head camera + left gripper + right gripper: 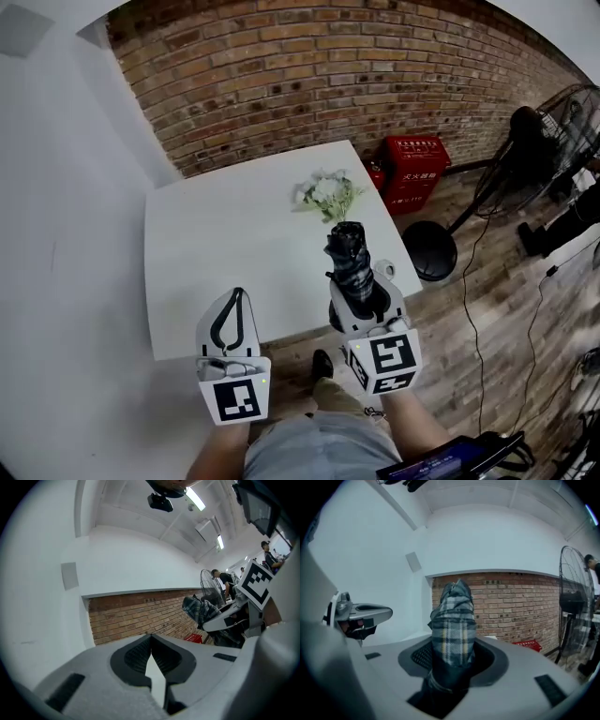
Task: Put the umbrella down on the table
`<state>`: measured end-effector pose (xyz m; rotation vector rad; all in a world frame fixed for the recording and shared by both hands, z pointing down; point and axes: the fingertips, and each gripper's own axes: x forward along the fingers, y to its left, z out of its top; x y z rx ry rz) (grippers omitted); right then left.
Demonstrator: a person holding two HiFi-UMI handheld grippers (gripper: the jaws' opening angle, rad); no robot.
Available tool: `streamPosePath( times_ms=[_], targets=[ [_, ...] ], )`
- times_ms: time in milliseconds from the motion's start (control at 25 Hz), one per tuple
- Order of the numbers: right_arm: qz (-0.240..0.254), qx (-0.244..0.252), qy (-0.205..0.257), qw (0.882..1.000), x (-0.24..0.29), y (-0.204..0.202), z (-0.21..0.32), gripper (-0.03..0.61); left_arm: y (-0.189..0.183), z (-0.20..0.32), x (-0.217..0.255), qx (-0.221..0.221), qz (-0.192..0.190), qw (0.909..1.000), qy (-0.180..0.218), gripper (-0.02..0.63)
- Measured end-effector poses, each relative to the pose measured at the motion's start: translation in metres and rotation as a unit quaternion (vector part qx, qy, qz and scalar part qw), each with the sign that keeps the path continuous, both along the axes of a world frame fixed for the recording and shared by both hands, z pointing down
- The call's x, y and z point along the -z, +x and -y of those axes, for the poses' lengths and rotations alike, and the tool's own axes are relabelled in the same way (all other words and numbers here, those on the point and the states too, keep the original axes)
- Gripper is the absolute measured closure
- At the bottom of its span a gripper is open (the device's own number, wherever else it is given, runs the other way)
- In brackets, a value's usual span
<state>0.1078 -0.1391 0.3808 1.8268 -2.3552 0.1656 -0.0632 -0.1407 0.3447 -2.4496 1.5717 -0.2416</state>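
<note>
A folded plaid umbrella [351, 261] sticks forward out of my right gripper [360, 281], which is shut on it above the near right part of the white table [225, 234]. In the right gripper view the umbrella [453, 625] fills the gap between the jaws and points toward the brick wall. My left gripper [230, 314] hovers over the table's near edge, its jaws together with nothing between them. In the left gripper view the fingertips [151, 641] meet, and the umbrella [200, 610] shows at the right.
A bunch of white flowers [328, 195] lies on the table's far right part. Red crates [412, 171] stand by the brick wall [328, 66]. A standing fan [534, 150] with a round black base [429, 249] is on the wooden floor at the right. My own legs show below.
</note>
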Motion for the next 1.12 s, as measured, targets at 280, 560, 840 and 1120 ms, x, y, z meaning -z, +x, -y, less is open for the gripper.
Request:
streamPosePath(
  times_ms=[280, 560, 840, 1120],
  targets=[
    [0.010, 0.029, -0.004, 1.000, 0.000, 0.007, 0.074, 0.392, 0.011, 0.065, 0.003, 0.028, 0.006, 0.9996, -0.004, 0.604],
    [0.008, 0.056, 0.011, 0.998, 0.011, 0.010, 0.120, 0.393, 0.017, 0.103, 0.015, 0.050, 0.010, 0.9986, 0.016, 0.604],
    [-0.011, 0.088, 0.041, 0.995, 0.034, -0.005, 0.154, 0.391, 0.005, 0.125, 0.034, 0.079, -0.008, 0.9954, 0.053, 0.604],
    [-0.027, 0.100, 0.039, 0.994, 0.042, -0.025, 0.184, 0.391, -0.023, 0.149, 0.037, 0.103, -0.022, 0.9934, 0.045, 0.604]
  ],
)
